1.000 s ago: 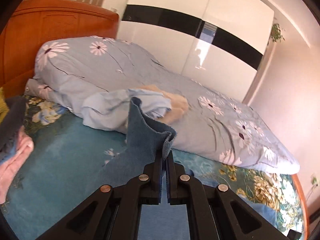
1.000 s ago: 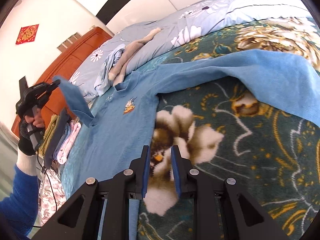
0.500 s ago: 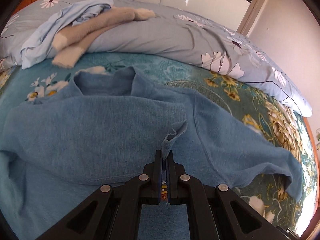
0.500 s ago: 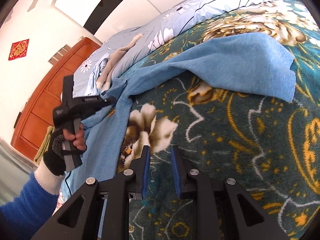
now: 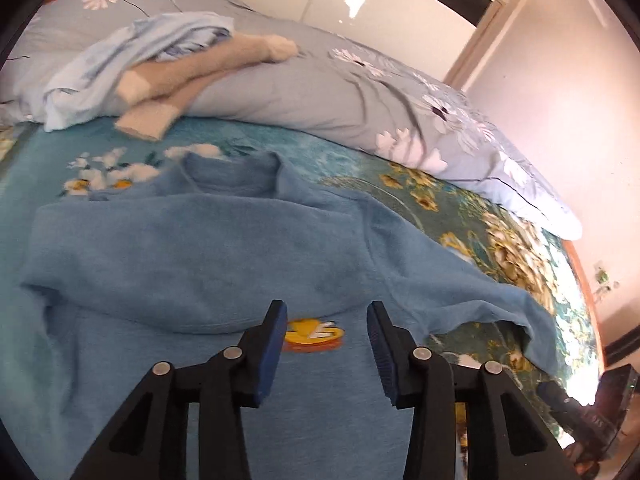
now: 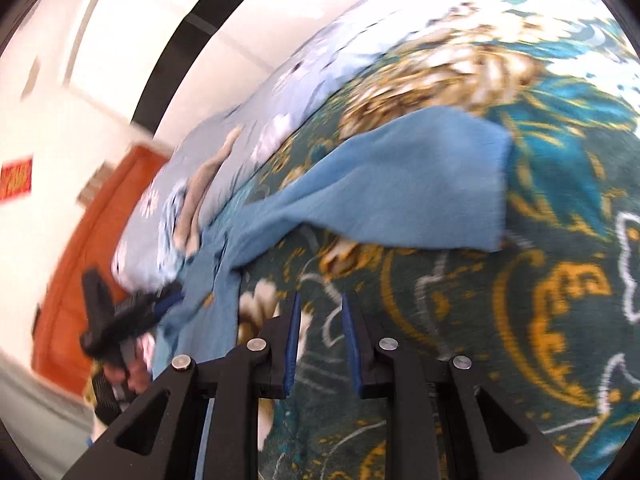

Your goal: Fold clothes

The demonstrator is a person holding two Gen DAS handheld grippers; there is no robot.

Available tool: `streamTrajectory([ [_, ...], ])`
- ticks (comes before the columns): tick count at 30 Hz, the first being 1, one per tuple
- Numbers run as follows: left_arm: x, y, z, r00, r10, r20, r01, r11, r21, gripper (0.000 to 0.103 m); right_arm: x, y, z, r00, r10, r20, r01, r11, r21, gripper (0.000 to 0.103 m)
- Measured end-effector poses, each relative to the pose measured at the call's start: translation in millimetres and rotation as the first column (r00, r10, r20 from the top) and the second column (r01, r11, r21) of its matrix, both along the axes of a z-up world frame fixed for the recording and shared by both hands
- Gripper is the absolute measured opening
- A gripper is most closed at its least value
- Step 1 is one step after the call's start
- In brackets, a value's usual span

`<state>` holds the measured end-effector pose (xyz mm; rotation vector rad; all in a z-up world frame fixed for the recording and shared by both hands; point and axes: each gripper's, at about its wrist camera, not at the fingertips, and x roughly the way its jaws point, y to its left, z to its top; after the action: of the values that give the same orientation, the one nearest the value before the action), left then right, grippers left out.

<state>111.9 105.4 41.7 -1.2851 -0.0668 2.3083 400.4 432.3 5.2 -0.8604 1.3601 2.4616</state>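
A blue sweater lies flat on the floral bed cover, its left sleeve folded across the chest above an orange print. My left gripper is open and empty just above the print. The other sleeve stretches out over the cover in the right wrist view. My right gripper is open and empty over the bare cover, short of that sleeve's cuff. The left gripper also shows in the right wrist view, at the far left by the sweater body.
A rolled grey floral quilt runs along the far side of the bed, with a light blue garment and a beige one lying on it. An orange wooden headboard stands beyond. The bed edge is at the right.
My left gripper carried the sleeve cuff across the chest, laid it down and opened. My right gripper swung toward the other sleeve's cuff, still open.
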Motion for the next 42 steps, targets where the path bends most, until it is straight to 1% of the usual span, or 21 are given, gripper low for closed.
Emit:
streamTrajectory([
  [2, 0, -27, 5, 0.994, 0.094, -0.049, -0.097, 0.993, -0.067, 0.047, 13, 12, 1, 0.996, -0.093, 0.017, 0.093, 0.996, -0.012, 0.021],
  [3, -1, -41, 6, 0.990, 0.131, -0.057, -0.135, 0.988, -0.078, 0.047, 19, 17, 2, 0.991, -0.133, 0.027, 0.134, 0.991, -0.015, 0.021],
  [5, 0, -73, 5, 0.979, 0.203, -0.035, -0.204, 0.978, -0.048, 0.048, 24, 25, -3, 0.983, -0.174, 0.052, 0.176, 0.984, -0.039, 0.021],
  [7, 2, -103, 3, 0.965, 0.264, 0.003, -0.264, 0.965, -0.002, 0.050, 23, 29, -10, 0.979, -0.196, 0.050, 0.200, 0.976, -0.089, 0.021],
  [11, 9, -145, -4, 0.940, 0.336, 0.065, -0.340, 0.938, 0.062, 0.051, 18, 38, -20, 0.963, -0.268, 0.032, 0.269, 0.948, -0.169, 0.021],
  [12, 11, -152, -6, 0.936, 0.345, 0.074, -0.350, 0.934, 0.071, 0.051, 17, 39, -20, 0.958, -0.285, 0.031, 0.286, 0.942, -0.173, 0.021],
  [15, 18, -170, -9, 0.927, 0.364, 0.096, -0.372, 0.923, 0.095, 0.051, 13, 44, -20, 0.942, -0.335, 0.033, 0.336, 0.926, -0.172, 0.021],
  [17, 23, -182, -10, 0.920, 0.377, 0.107, -0.388, 0.914, 0.116, 0.052, 11, 46, -16, 0.932, -0.361, 0.032, 0.362, 0.922, -0.139, 0.020],
  [18, 25, -188, -10, 0.916, 0.385, 0.110, -0.397, 0.909, 0.125, 0.052, 10, 48, -14, 0.927, -0.373, 0.034, 0.374, 0.921, -0.110, 0.012],
  [19, 27, -194, -10, 0.913, 0.393, 0.111, -0.406, 0.904, 0.133, 0.052, 8, 50, -12, 0.924, -0.381, 0.038, 0.382, 0.920, -0.087, 0.007],
  [21, 32, -206, -9, 0.906, 0.408, 0.113, -0.421, 0.895, 0.146, 0.052, 5, 57, -6, 0.921, -0.387, 0.039, 0.389, 0.918, -0.079, 0.007],
  [24, 38, -222, -5, 0.897, 0.429, 0.106, -0.441, 0.882, 0.164, 0.052, -2, 59, 23, 0.924, -0.382, -0.002, 0.381, 0.924, -0.013, 0.006],
  [28, 43, -241, -4, 0.885, 0.451, 0.115, -0.466, 0.864, 0.191, 0.054, -35, 43, 85, 0.953, -0.287, -0.093, 0.298, 0.944, 0.139, 0.006],
  [31, 46, -253, -4, 0.876, 0.465, 0.131, -0.482, 0.850, 0.213, 0.054, -79, 8, 128, 0.975, -0.164, -0.150, 0.196, 0.952, 0.235, 0.006],
  [34, 48, -263, -3, 0.872, 0.469, 0.140, -0.489, 0.842, 0.225, 0.054, -124, -31, 163, 0.981, -0.023, -0.195, 0.083, 0.949, 0.303, 0.006],
  [36, 50, -267, -2, 0.870, 0.472, 0.141, -0.492, 0.840, 0.227, 0.054, -158, -65, 177, 0.976, 0.073, -0.207, 0.004, 0.937, 0.349, 0.006],
  [39, 53, -274, -3, 0.867, 0.476, 0.148, -0.498, 0.838, 0.224, 0.056, -202, -117, 185, 0.957, 0.210, -0.200, -0.115, 0.908, 0.402, 0.006],
  [42, 57, -284, -6, 0.860, 0.485, 0.160, -0.510, 0.831, 0.223, 0.056, -244, -167, 176, 0.931, 0.326, -0.163, -0.234, 0.878, 0.417, 0.006],
])
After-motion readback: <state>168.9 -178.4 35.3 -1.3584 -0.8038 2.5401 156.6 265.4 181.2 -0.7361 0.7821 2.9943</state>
